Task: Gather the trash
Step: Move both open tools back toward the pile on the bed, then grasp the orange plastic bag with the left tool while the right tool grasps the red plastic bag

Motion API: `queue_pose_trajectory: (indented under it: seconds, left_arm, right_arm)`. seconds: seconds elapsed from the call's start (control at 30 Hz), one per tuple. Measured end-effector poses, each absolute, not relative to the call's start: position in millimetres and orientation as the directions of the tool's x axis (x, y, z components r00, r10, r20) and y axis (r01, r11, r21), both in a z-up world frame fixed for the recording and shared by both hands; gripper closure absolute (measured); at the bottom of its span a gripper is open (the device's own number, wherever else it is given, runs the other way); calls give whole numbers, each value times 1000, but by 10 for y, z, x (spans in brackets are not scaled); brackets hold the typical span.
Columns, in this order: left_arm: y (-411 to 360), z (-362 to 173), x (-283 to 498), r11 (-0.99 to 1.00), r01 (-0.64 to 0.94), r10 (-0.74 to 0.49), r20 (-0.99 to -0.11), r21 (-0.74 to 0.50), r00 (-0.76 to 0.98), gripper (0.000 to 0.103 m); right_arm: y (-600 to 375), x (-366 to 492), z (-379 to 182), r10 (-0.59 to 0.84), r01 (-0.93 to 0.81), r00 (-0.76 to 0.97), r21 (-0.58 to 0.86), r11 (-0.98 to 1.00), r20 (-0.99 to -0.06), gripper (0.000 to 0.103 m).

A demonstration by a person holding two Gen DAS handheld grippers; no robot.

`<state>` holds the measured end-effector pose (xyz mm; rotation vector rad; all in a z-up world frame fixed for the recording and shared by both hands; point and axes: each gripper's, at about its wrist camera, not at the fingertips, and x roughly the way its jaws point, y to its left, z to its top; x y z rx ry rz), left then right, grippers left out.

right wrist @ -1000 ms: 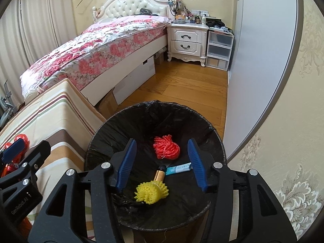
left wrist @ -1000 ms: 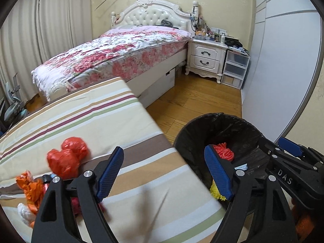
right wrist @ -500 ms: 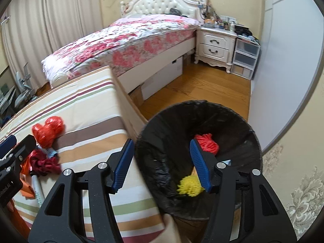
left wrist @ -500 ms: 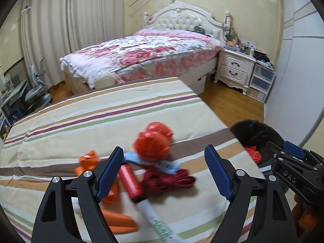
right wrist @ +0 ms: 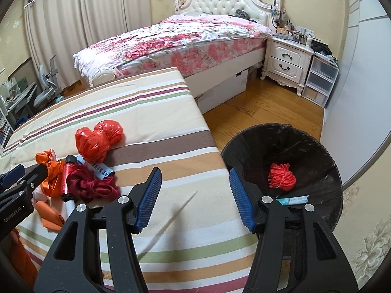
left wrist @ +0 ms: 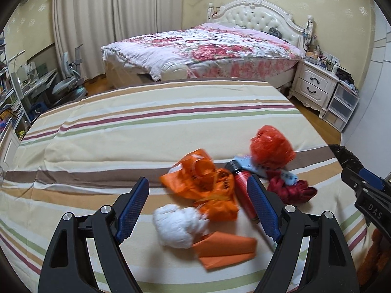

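A pile of trash lies on the striped cloth point(left wrist: 146, 127): a white wad point(left wrist: 178, 224), an orange bag point(left wrist: 205, 185), a folded orange sheet point(left wrist: 224, 249), a red can point(left wrist: 242, 190), a dark red cloth point(left wrist: 290, 190) and a red plastic bag point(left wrist: 271, 146). My left gripper point(left wrist: 198, 210) hangs open over the white wad and orange bag, touching nothing. My right gripper point(right wrist: 195, 197) is open and empty above the cloth's right edge, beside the black-lined bin point(right wrist: 327, 146). In the bin lie a red yarn bundle point(right wrist: 281, 177) and a small tube point(right wrist: 292, 199).
A floral bed point(right wrist: 183, 41) stands behind the striped surface, with a white nightstand point(right wrist: 286, 61) and plastic drawers point(right wrist: 320, 78) to its right. Wood floor point(right wrist: 256, 107) lies between the bed and the bin. A desk and a chair point(left wrist: 66, 85) stand far left.
Both grippers swung left, away from the bin and toward the trash pile. The left one went from beside the bin to over the pile. Both stayed open and empty.
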<state>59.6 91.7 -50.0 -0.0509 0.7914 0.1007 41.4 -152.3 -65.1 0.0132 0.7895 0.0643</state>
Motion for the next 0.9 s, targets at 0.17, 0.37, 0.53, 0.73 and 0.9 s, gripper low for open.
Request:
queue_pose_trajectory:
  seconds: [0.17, 0.37, 0.53, 0.73, 0.9]
  left_arm:
    - [1072, -568, 562, 992, -127, 72, -725, -21, 685, 23]
    - [1026, -550, 622, 995, -97, 62, -722, -7, 689, 23]
    - [1105, -593, 742, 995, -102, 75, -739, 8, 669, 23]
    - [1278, -574, 851, 990, -137, 109, -748, 24, 655, 23]
    - [1415, -564, 901, 987, -160, 117, -756, 16, 644, 23]
  right_arm:
    - [-1453, 420, -690, 69, -62, 693, 36, 997, -717, 47]
    - [-1386, 411, -718, 76, -74, 686, 34, 997, -723, 47]
    - [-1380, 419, -715, 77, -77, 685, 34, 996, -725, 47]
    - [-1355, 419, -731, 79, -80, 682, 33, 996, -727, 47]
    - [-1340, 427, -741, 81, -84, 680, 31, 996, -729, 47]
